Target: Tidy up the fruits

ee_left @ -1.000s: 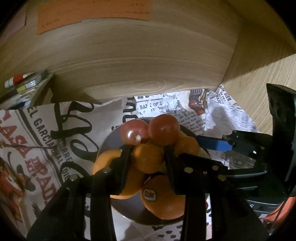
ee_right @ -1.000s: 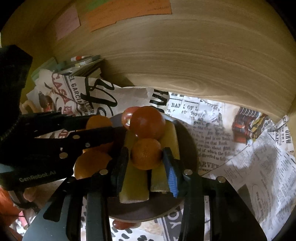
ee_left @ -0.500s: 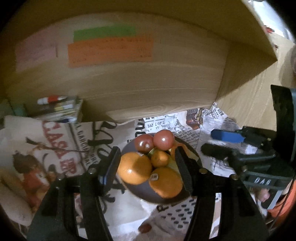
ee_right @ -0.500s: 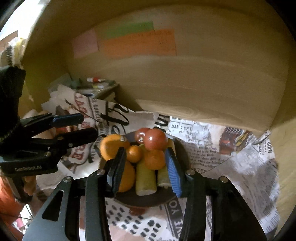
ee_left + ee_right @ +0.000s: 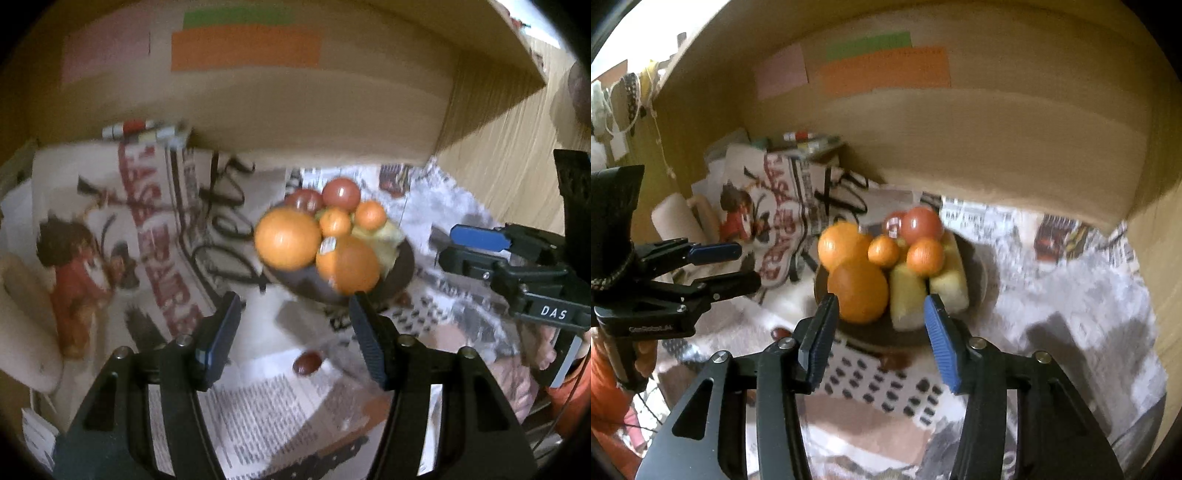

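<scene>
A dark plate (image 5: pixel 402 266) (image 5: pixel 979 258) on newspaper holds two large oranges (image 5: pixel 288 238) (image 5: pixel 857 291), two small mandarins (image 5: pixel 370 214) (image 5: pixel 925 256), two red tomatoes (image 5: pixel 341 192) (image 5: pixel 921 223) and pale yellow fruit pieces (image 5: pixel 908 295). My left gripper (image 5: pixel 295 339) is open and empty, pulled back in front of the plate. My right gripper (image 5: pixel 879 332) is open and empty, just short of the plate's near rim. Each gripper shows in the other's view, the right (image 5: pixel 465 245) and the left (image 5: pixel 738 266). A small dark red fruit (image 5: pixel 307 362) (image 5: pixel 780 333) lies loose on the paper.
Newspaper sheets (image 5: pixel 155 229) (image 5: pixel 1071 288) cover the shelf floor. A wooden back wall (image 5: pixel 332 110) carries coloured sticky notes (image 5: pixel 886 70). Pens and small items (image 5: pixel 144 129) lie at the back left. A pale roll (image 5: pixel 677 218) sits at the left edge.
Both grippers let go of the mandarins on the pile, opened, and drew back and up from the plate. The fruit stays piled on the plate.
</scene>
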`<move>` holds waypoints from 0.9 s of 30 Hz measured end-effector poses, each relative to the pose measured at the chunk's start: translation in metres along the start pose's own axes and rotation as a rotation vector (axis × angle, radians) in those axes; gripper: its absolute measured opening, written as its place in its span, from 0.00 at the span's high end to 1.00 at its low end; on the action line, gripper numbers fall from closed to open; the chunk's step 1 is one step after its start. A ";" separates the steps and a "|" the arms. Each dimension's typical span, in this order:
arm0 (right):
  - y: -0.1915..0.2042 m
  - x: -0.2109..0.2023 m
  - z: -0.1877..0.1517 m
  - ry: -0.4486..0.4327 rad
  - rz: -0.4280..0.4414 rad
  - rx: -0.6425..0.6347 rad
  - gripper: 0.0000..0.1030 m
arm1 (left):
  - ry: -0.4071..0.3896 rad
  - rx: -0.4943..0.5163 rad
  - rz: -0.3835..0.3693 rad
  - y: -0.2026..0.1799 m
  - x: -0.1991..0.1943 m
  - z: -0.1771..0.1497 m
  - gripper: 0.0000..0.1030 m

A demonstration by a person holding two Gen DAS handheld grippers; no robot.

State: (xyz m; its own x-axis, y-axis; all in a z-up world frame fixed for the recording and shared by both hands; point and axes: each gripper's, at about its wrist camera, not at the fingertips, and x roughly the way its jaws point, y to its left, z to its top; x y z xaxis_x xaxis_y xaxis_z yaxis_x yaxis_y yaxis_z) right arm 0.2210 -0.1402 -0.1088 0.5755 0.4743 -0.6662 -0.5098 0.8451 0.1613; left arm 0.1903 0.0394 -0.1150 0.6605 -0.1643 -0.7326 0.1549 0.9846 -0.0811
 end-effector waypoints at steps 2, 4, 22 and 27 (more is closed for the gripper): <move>-0.002 0.005 -0.008 0.025 -0.007 0.008 0.56 | 0.035 -0.005 -0.008 0.003 0.009 -0.011 0.41; -0.005 0.013 -0.016 0.061 -0.001 0.024 0.56 | 0.068 -0.007 -0.018 0.004 0.016 -0.021 0.41; -0.008 0.060 -0.035 0.193 -0.006 0.031 0.79 | 0.166 0.000 -0.093 -0.001 0.049 -0.045 0.79; -0.009 0.057 -0.035 0.187 0.000 0.041 0.79 | 0.156 0.021 -0.085 -0.004 0.044 -0.044 0.80</move>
State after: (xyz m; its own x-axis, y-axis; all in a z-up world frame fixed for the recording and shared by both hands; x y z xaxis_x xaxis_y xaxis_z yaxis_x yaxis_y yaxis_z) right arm 0.2361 -0.1297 -0.1741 0.4444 0.4230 -0.7896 -0.4809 0.8563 0.1881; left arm 0.1869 0.0307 -0.1766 0.5226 -0.2336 -0.8199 0.2211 0.9660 -0.1343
